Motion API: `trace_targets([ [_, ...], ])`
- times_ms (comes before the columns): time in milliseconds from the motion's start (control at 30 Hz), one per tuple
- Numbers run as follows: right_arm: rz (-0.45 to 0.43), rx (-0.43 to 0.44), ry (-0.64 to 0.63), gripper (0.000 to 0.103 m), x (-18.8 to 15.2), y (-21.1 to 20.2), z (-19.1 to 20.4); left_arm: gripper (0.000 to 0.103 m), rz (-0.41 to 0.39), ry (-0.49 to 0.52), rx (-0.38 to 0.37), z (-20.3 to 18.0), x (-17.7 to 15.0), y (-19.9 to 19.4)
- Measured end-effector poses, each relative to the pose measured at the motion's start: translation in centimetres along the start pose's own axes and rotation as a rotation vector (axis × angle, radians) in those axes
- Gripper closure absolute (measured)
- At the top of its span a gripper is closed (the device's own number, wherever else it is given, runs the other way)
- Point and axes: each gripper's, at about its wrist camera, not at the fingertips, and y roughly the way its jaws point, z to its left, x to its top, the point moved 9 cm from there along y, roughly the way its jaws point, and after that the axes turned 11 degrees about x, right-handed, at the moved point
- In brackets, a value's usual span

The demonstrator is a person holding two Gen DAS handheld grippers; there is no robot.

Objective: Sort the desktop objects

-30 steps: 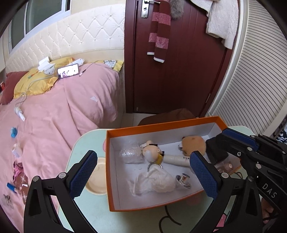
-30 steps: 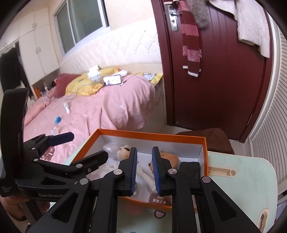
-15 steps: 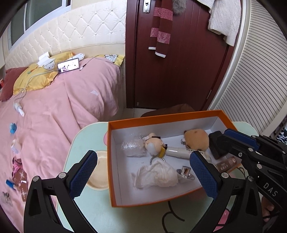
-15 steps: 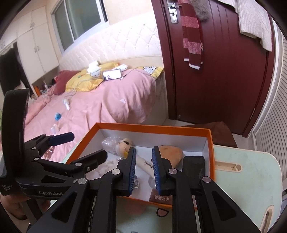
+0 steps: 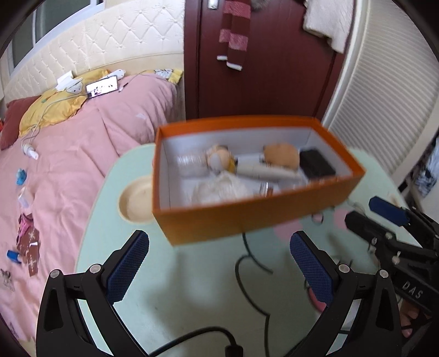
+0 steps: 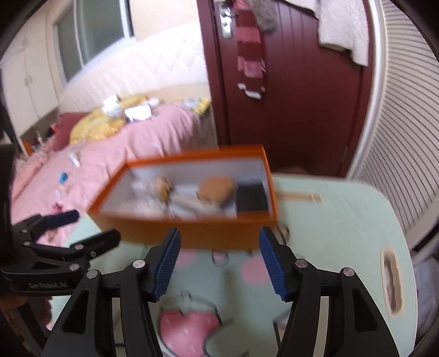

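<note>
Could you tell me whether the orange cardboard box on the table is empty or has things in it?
It has things in it: the orange cardboard box holds a black rectangular object, a tan plush toy and crumpled white tissue.

Bed with pink duvet (image 5: 71, 153) and yellow pillow (image 5: 52, 112) against a cream quilted headboard (image 5: 109, 46); window (image 6: 101, 30) above it admits daylight. Dark red door (image 5: 274, 68) beyond the bed's foot, striped scarf (image 5: 233, 30) and white knit (image 5: 326, 24) hanging on it. White slatted panel (image 5: 384, 93) to the door's right; white cupboards (image 6: 24, 82) left of the window.
</note>
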Motion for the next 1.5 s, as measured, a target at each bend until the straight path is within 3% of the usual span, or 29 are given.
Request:
trace_targets([
  [200,0.108,-0.036,0.049,0.036,-3.5,2.4,-1.3,0.000,0.068,0.064,0.031,-1.1,-2.3,3.2],
  [300,0.106,-0.077,0.061,0.029,-3.5,3.0,-2.0,0.000,0.074,-0.002,0.019,-0.5,-2.7,4.0],
  [433,0.110,-0.128,0.076,0.001,-3.1,3.6,-2.8,0.000,0.071,-0.047,0.057,0.5,-2.4,4.3],
  [600,0.150,-0.179,0.033,0.000,-3.4,4.4,-2.5,0.000,0.075,-0.080,0.082,1.2,-2.5,4.2],
  [1500,0.147,-0.174,0.029,0.000,-3.7,4.7,-3.1,0.000,0.075,-0.103,0.097,1.2,-3.0,4.5],
])
